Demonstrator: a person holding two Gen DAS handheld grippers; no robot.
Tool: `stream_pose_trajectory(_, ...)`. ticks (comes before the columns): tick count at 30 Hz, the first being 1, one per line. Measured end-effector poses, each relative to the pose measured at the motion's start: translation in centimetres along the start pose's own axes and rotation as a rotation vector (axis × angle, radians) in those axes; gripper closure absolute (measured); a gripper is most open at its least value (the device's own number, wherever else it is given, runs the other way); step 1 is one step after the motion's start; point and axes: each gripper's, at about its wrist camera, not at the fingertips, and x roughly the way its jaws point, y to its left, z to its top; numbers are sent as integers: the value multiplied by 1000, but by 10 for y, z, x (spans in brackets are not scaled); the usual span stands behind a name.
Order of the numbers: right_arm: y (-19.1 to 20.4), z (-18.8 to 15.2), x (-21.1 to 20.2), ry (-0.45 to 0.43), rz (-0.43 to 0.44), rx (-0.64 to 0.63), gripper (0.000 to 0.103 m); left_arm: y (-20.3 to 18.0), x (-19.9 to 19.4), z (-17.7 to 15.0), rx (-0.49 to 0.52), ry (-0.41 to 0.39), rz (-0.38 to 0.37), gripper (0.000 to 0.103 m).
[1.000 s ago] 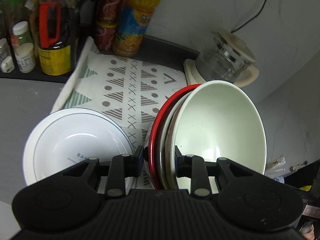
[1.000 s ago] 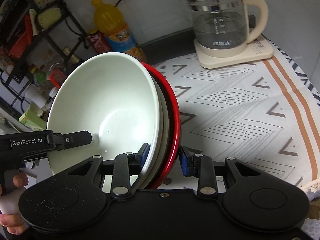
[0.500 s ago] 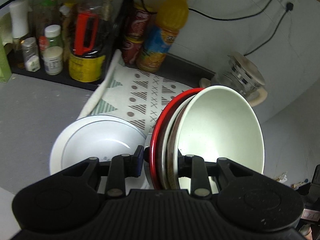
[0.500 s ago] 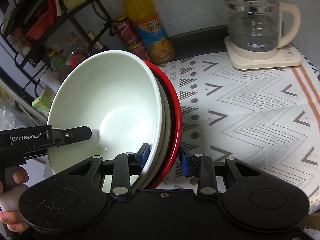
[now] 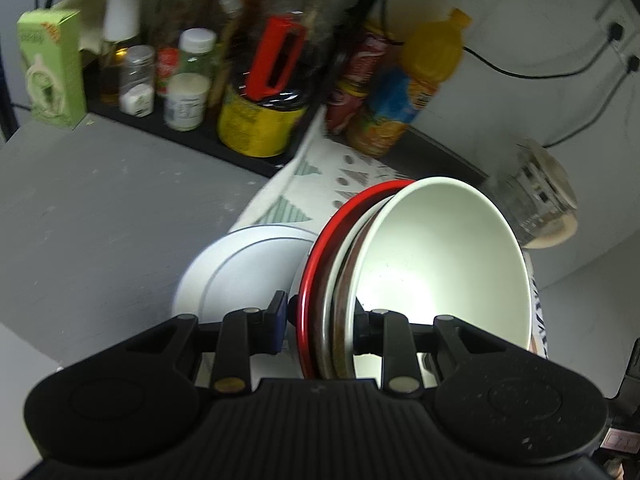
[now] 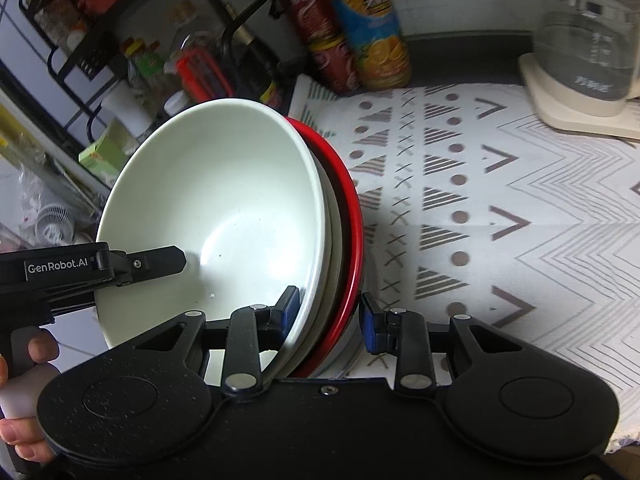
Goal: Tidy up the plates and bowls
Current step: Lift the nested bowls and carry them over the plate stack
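A nested stack of dishes, a pale green bowl (image 5: 436, 264) on top and a red-rimmed plate (image 5: 320, 264) at the bottom, is held tilted in the air. My left gripper (image 5: 320, 320) is shut on one edge of the stack. My right gripper (image 6: 326, 312) is shut on the opposite edge, around the bowl (image 6: 216, 208) and the red plate (image 6: 352, 216). The left gripper's finger (image 6: 152, 262) shows inside the bowl in the right wrist view. A white plate (image 5: 240, 276) with a thin blue ring lies on the patterned cloth below the stack.
A black rack with bottles and jars (image 5: 256, 92), an orange juice bottle (image 5: 408, 84) and red cans (image 6: 316, 36) stand at the back. A glass kettle on a cream base (image 6: 588, 64) is at the right. The patterned cloth (image 6: 500, 208) covers the counter, with bare grey counter (image 5: 100, 208) to the left.
Both grippers have carried the held stack leftward, toward the grey counter and rack. The white plate now lies further right and lower behind the stack. The grip on the stack is unchanged.
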Motion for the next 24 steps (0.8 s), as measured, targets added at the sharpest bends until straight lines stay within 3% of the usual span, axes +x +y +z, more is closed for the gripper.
stream_pose_trajectory(11, 13, 2, 30, 67, 16, -44, 71, 35, 12, 0, -83, 22, 66, 76)
stream_pose_trajectory(24, 7, 3, 48, 106, 21, -62, 71, 43, 29, 0, -122, 60, 104, 76)
